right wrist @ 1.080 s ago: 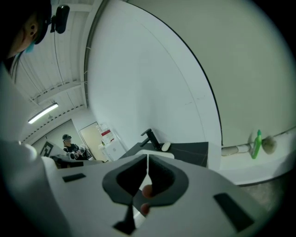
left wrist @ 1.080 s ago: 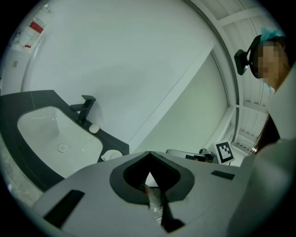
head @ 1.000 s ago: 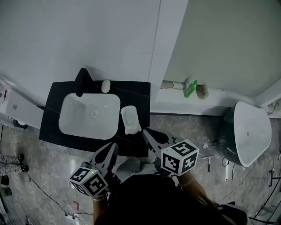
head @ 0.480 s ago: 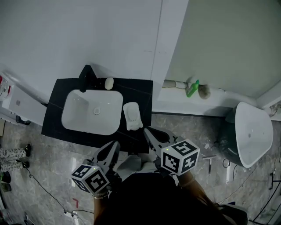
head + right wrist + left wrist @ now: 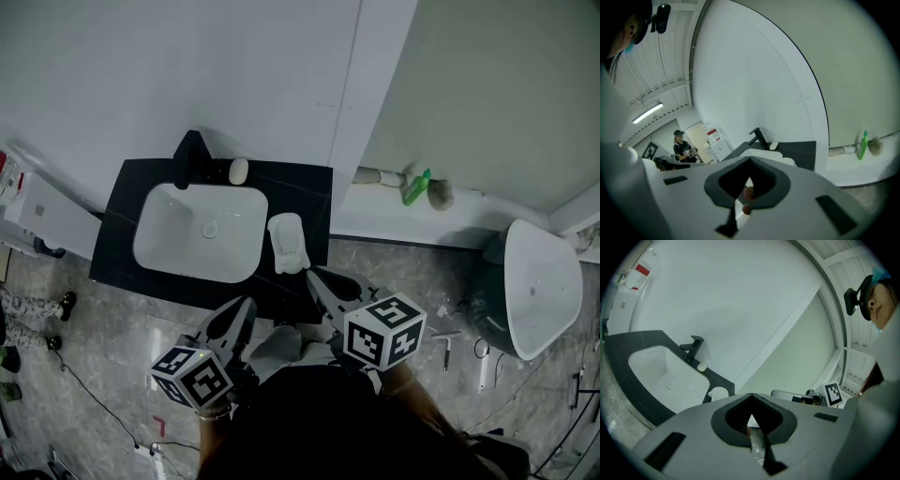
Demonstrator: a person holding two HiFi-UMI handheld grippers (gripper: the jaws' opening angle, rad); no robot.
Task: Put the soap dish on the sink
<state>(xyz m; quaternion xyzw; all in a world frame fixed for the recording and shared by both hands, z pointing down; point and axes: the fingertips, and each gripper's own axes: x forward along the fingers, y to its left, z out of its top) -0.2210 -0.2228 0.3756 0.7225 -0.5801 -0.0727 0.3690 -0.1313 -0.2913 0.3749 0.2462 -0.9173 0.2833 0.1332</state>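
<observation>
A white soap dish [image 5: 288,242] lies on the black sink counter [image 5: 305,187], just right of the white basin [image 5: 202,232]. A black faucet [image 5: 192,155] and a white soap bar [image 5: 238,171] stand at the counter's back edge. My left gripper [image 5: 246,305] is shut and empty, short of the counter's front edge. My right gripper [image 5: 312,277] is shut and empty too, close in front of the dish. In the left gripper view the dish [image 5: 718,393] shows beyond the shut left gripper [image 5: 751,394]. In the right gripper view the right gripper [image 5: 750,159] hides most of the dish [image 5: 787,161].
A white toilet-like bowl [image 5: 536,281] stands at the right on the marble floor. A green bottle [image 5: 413,187] lies on a ledge by the wall. Small tools [image 5: 445,342] lie on the floor. A white cabinet [image 5: 37,220] is left of the sink. A person [image 5: 682,145] stands far off.
The sink counter and soap dish have drifted slightly right and up in the head view as the camera shifted. Both grippers keep their place and stay shut.
</observation>
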